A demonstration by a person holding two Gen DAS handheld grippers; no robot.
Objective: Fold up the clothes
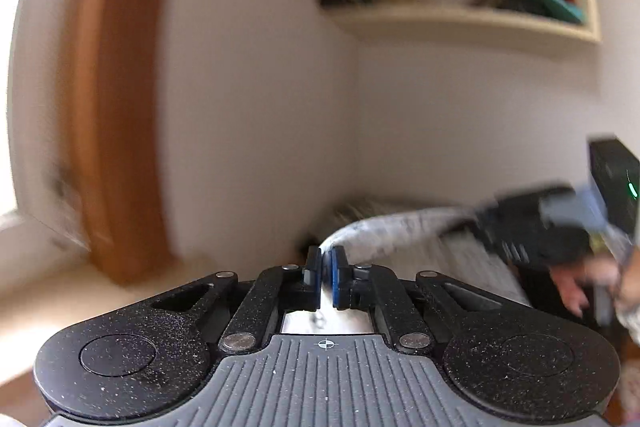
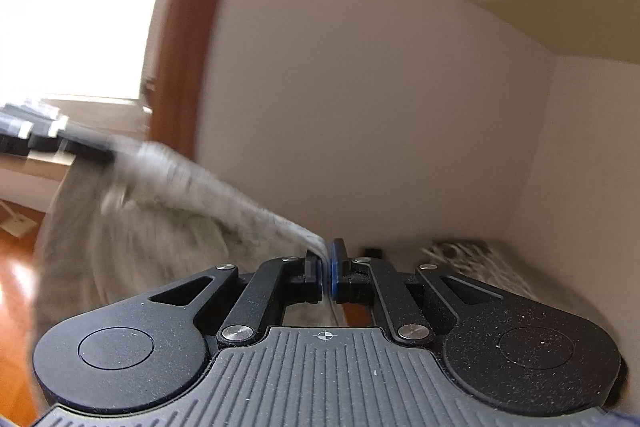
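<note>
Grey patterned cloth (image 2: 208,187) stretches taut in the air between my two grippers, its body sagging below the upper edge. My left gripper (image 1: 325,277) has its fingers clenched on one corner; my right gripper (image 2: 325,277) pinches the other corner. A wall shelf (image 1: 460,19) hangs above, blurred.

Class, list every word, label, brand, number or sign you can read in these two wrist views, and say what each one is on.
No text can be read in either view.
Book spines on the wall shelf: blurred, unreadable.
Both gripper bodies: only a crosshair mark, no letters.
Black device at the right edge: a green light, no readable label.
Grey garment: pattern only, blurred.
</note>
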